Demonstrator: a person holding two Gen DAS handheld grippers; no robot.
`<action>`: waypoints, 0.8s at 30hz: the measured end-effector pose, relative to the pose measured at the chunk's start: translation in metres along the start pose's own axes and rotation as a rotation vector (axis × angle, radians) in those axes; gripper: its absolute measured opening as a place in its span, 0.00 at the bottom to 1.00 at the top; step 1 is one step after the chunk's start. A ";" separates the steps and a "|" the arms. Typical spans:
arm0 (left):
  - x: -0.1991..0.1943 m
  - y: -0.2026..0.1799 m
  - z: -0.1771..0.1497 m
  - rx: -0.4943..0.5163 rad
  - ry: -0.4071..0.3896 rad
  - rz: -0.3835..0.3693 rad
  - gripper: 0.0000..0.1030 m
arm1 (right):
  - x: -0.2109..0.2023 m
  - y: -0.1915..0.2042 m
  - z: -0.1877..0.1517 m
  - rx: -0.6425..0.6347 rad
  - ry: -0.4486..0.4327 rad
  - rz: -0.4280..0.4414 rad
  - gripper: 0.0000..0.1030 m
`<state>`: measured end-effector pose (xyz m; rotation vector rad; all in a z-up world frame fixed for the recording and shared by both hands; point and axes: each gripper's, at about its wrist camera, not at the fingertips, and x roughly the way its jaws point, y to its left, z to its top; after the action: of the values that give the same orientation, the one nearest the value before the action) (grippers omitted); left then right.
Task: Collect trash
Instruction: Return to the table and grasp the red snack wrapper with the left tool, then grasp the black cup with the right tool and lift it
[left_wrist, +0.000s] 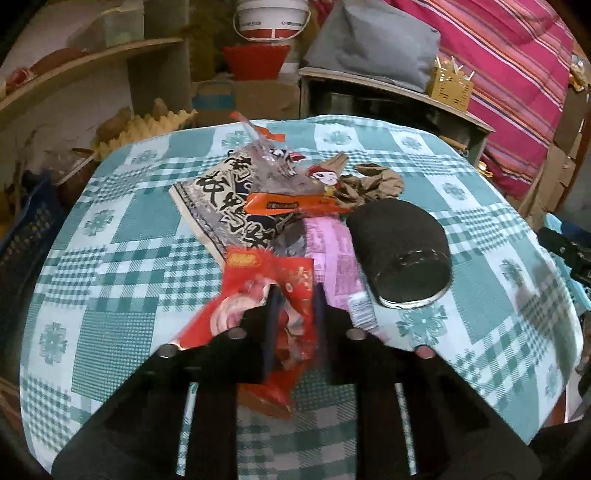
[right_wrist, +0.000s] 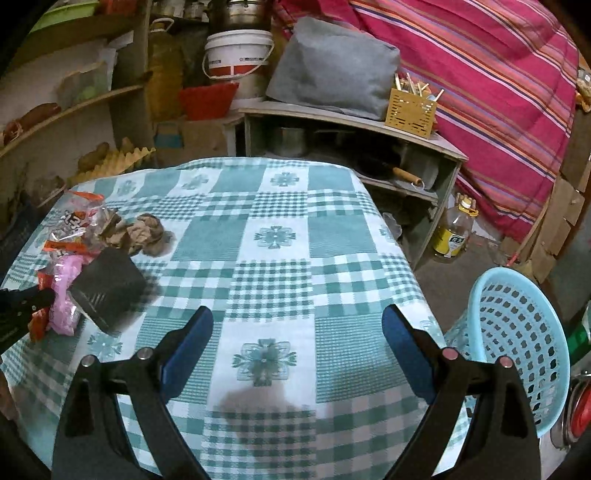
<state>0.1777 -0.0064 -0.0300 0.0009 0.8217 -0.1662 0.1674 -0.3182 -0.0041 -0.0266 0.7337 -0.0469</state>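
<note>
Left gripper (left_wrist: 295, 299) clamped on red wrapper (left_wrist: 275, 284), just beside black can (left_wrist: 400, 251) lying on its side. Right gripper (right_wrist: 297, 336) spread wide, holding nothing, well apart from can, near blue basket (right_wrist: 517, 332).

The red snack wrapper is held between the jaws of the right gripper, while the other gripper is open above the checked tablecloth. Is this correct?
Not quite. The left gripper holds the red snack wrapper, its jaws closed on it in the left wrist view. The right gripper is the open one, above the checked tablecloth, in the right wrist view.
</note>
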 end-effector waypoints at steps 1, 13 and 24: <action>-0.003 0.000 0.000 0.003 -0.007 -0.003 0.13 | -0.001 0.003 0.000 -0.004 -0.001 0.004 0.88; -0.045 0.026 0.006 0.012 -0.110 0.021 0.07 | -0.017 0.067 -0.002 -0.063 -0.020 0.125 0.89; -0.054 0.070 0.016 -0.032 -0.163 0.044 0.07 | -0.005 0.140 -0.002 -0.140 -0.013 0.161 0.89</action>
<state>0.1634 0.0692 0.0160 -0.0242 0.6608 -0.1103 0.1671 -0.1779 -0.0075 -0.1009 0.7230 0.1579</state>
